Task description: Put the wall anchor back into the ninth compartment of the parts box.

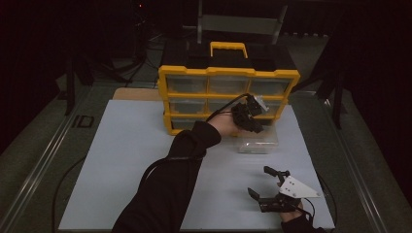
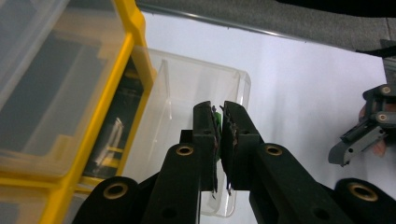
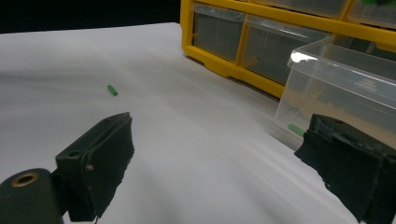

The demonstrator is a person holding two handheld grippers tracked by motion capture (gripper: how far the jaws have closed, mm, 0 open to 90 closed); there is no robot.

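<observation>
Green shows between the pads of the left gripper (image 2: 218,122), clamped on a small green piece (image 2: 216,116) above the clear drawer (image 2: 196,79), at five o'clock from the yellow organiser (image 1: 228,73). Down at five o'clock on the white mat (image 1: 126,160), the right gripper (image 1: 266,183) rests with jaws apart.

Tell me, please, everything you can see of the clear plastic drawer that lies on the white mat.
The clear plastic drawer is a see-through, thin-walled bin, pulled out of the yellow cabinet and resting upright on the white mat just in front of it. A thin divider crosses its inside, and a small green piece lies in it. The left gripper hovers over it, jaws shut on another small green piece.
</observation>
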